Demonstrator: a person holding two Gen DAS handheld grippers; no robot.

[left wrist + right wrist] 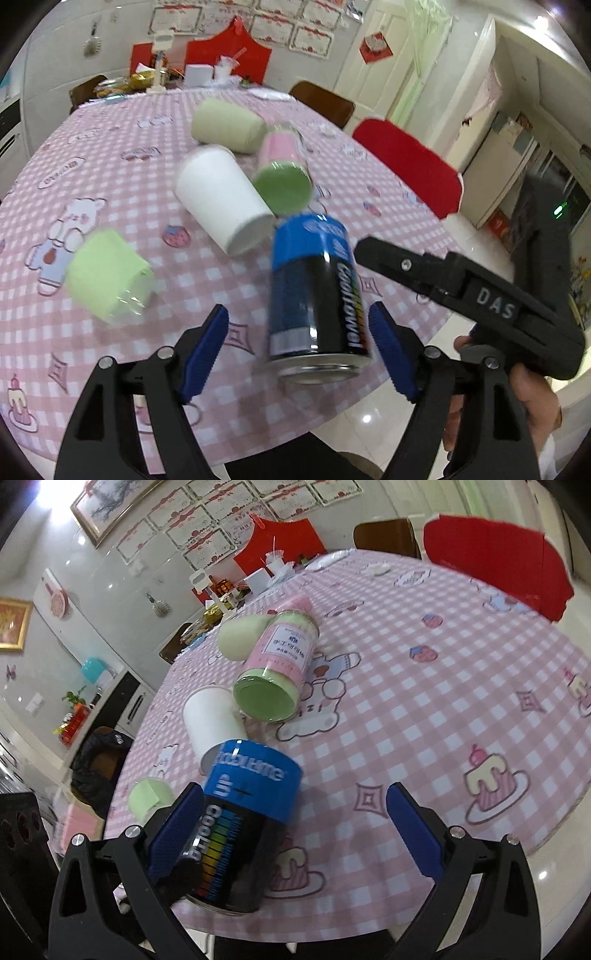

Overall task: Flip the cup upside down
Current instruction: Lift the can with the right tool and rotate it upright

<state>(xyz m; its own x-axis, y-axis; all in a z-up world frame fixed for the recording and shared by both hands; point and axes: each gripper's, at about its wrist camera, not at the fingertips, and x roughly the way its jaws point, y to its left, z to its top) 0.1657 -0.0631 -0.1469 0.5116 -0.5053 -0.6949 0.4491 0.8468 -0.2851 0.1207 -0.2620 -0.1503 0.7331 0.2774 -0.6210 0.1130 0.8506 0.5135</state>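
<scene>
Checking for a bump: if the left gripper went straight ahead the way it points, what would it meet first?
Probably the blue can. It stands between the open jaws of the left gripper, just ahead and nearer the right finger. Behind it lies the white cup. Depth is hard to judge.

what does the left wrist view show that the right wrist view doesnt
Only the left wrist view shows the right hand-held gripper from outside, with the person's hand on its handle. Only the right wrist view shows the label on the pink jar and the black bag on the floor. Both show the blue-and-black can, white cup, green cup and the checked tablecloth.
</scene>
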